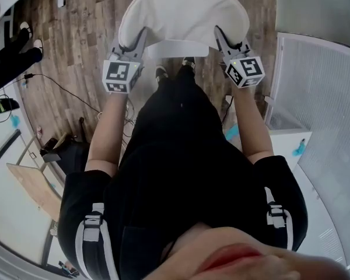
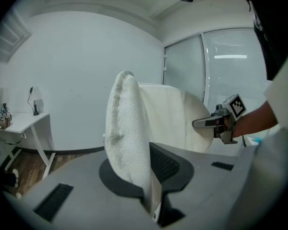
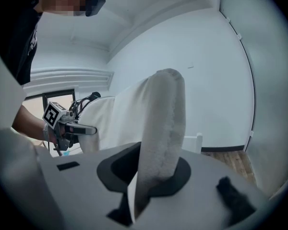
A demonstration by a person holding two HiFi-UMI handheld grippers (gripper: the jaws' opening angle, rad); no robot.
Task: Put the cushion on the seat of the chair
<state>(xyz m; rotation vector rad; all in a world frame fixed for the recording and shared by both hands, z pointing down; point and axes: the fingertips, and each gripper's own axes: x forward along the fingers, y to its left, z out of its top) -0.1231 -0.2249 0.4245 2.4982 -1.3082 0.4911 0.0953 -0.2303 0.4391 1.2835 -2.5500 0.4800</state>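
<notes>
Cushion (image 1: 181,10) in left tool (image 1: 141,38) and right tool (image 1: 220,37)

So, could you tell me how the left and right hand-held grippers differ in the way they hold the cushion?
The left hand-held gripper clamps the cushion at its left edge; the right hand-held gripper clamps its right edge. In the head view, the left one's marker cube sits nearly square, while the right one's is turned cornerwise. Both are shut on the cushion.
</notes>
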